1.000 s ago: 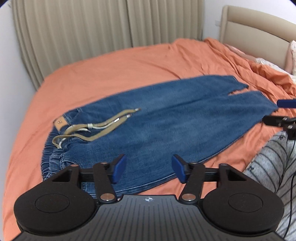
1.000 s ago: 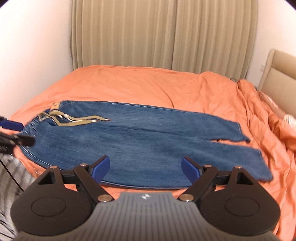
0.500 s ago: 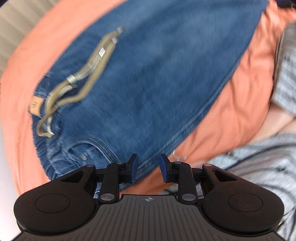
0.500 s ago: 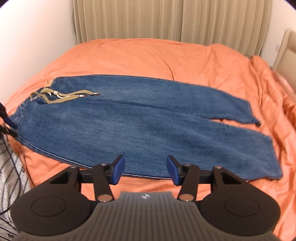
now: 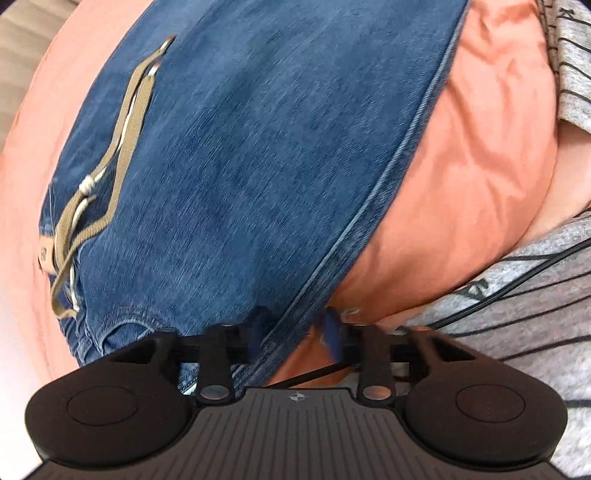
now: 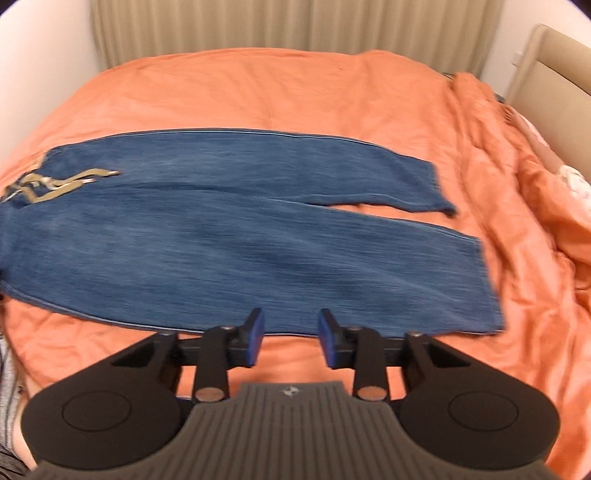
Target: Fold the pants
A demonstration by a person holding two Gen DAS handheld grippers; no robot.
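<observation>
Blue jeans (image 6: 236,243) lie flat across the orange bed, waist to the left, legs to the right. A tan drawstring (image 5: 122,147) lies on the waist end and also shows in the right wrist view (image 6: 55,182). My left gripper (image 5: 293,332) is open, close over the jeans' near side seam by the waist, one finger over denim, the other over the sheet. My right gripper (image 6: 290,338) is open and empty, just short of the near leg's edge, above the sheet.
The orange bed cover (image 6: 295,92) is rumpled at the right beside a beige headboard (image 6: 554,77). Beige curtains (image 6: 295,26) hang behind the bed. The person's grey striped shirt (image 5: 517,314) and a black cable fill the right of the left wrist view.
My left gripper has tilted down and moved close to the jeans' near seam at the waist. My right gripper has moved toward the near leg and its jaws have narrowed. The jeans have not moved.
</observation>
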